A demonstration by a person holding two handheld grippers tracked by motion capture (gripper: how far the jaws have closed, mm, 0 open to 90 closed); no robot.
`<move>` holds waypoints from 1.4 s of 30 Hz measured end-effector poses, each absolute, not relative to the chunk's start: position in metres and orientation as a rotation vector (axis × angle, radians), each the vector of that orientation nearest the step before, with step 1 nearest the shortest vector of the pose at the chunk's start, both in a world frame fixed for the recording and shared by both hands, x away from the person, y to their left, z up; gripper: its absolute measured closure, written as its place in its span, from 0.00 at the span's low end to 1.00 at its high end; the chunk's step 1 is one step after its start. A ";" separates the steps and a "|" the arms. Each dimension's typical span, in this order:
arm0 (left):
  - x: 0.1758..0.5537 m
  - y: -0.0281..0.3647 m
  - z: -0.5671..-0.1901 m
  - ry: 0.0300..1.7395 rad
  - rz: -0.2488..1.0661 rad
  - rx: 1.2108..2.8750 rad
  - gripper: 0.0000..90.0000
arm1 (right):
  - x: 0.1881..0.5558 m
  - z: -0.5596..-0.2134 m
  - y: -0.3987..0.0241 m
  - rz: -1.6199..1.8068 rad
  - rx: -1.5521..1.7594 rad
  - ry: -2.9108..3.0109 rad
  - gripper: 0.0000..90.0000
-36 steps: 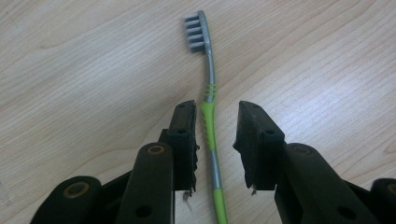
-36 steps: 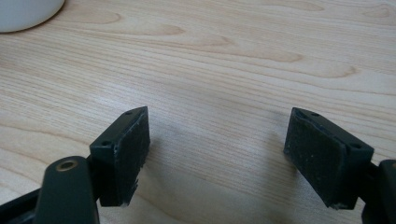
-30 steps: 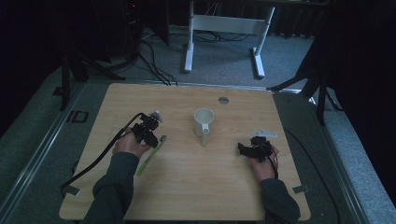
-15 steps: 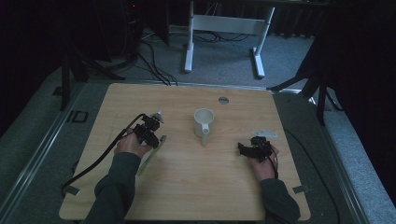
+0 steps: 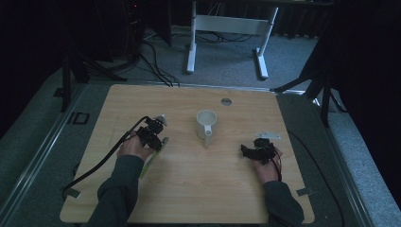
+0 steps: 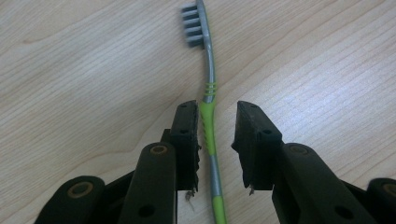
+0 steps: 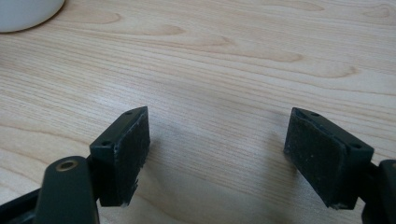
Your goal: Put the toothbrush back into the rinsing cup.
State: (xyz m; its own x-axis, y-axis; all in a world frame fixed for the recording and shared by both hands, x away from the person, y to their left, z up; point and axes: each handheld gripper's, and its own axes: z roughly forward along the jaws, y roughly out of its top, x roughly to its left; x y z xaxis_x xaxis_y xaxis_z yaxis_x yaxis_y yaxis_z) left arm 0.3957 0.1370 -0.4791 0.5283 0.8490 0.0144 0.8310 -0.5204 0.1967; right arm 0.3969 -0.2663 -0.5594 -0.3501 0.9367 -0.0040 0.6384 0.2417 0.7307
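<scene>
A toothbrush (image 6: 211, 70) with a green and grey handle lies flat on the wooden table, its grey bristle head pointing away from my left gripper. My left gripper (image 6: 217, 109) straddles the handle. The left pad (image 6: 187, 135) is right against it, and the right pad stands clear with a gap, so the jaws are open. In the high view my left gripper (image 5: 153, 135) sits at the table's left, over the green toothbrush (image 5: 150, 160). My right gripper (image 5: 253, 152) rests at the right with its jaws wide open and nothing between them (image 7: 219, 121). A white mug (image 5: 206, 124) stands between the two.
The mug's base (image 7: 23, 11) shows at the far left of the right gripper view. A round grommet (image 5: 226, 101) sits near the table's far edge. A black cable (image 5: 94, 165) trails from my left gripper off the table's left side. A white stand (image 5: 227, 23) is on the floor beyond.
</scene>
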 end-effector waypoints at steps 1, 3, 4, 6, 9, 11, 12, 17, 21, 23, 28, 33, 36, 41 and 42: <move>0.396 0.137 -0.480 1.443 0.161 2.598 0.77 | 0.397 -0.559 -0.266 0.898 1.438 2.076 0.24; 0.396 0.136 -0.481 1.443 0.162 2.602 0.77 | 0.397 -0.559 -0.266 0.898 1.439 2.076 0.24; 0.396 0.136 -0.481 1.441 0.162 2.607 0.77 | 0.397 -0.559 -0.266 0.898 1.438 2.076 0.24; 0.396 0.136 -0.482 1.444 0.160 2.608 0.77 | 0.397 -0.559 -0.266 0.898 1.438 2.076 0.24; 0.397 0.135 -0.483 1.444 0.155 2.620 0.77 | 0.397 -0.559 -0.266 0.898 1.438 2.076 0.24; 0.397 0.134 -0.485 1.448 0.154 2.622 0.77 | 0.397 -0.559 -0.266 0.898 1.438 2.076 0.24; 0.397 0.134 -0.486 1.446 0.152 2.629 0.77 | 0.397 -0.559 -0.266 0.898 1.437 2.076 0.24; 0.398 0.133 -0.490 1.448 0.144 2.642 0.78 | 0.397 -0.559 -0.266 0.898 1.437 2.076 0.24; 0.399 0.132 -0.493 1.457 0.147 2.649 0.79 | 0.397 -0.559 -0.266 0.898 1.438 2.076 0.24; 0.400 0.132 -0.494 1.463 0.143 2.651 0.79 | 0.397 -0.559 -0.266 0.898 1.439 2.076 0.24; 0.403 0.131 -0.498 1.475 0.135 2.659 0.80 | 0.397 -0.559 -0.266 0.899 1.439 2.075 0.24; 0.404 0.131 -0.502 1.486 0.129 2.663 0.81 | 0.397 -0.559 -0.266 0.899 1.439 2.076 0.24; 0.405 0.131 -0.504 1.494 0.122 2.663 0.81 | 0.397 -0.559 -0.266 0.899 1.440 2.075 0.24; 0.405 0.131 -0.506 1.500 0.120 2.670 0.83 | 0.397 -0.559 -0.266 0.899 1.439 2.076 0.24; 0.406 0.131 -0.506 1.501 0.120 2.670 0.83 | 0.397 -0.559 -0.266 0.900 1.441 2.075 0.24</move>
State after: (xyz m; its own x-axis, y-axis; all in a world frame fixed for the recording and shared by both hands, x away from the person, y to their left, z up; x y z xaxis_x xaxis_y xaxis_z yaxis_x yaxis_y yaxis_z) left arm 0.4055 0.1306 -0.5063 0.5182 0.8547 0.0306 0.8487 -0.5184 0.1050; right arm 0.3970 -0.2659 -0.5594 -0.3486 0.9373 -0.0016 0.6394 0.2391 0.7308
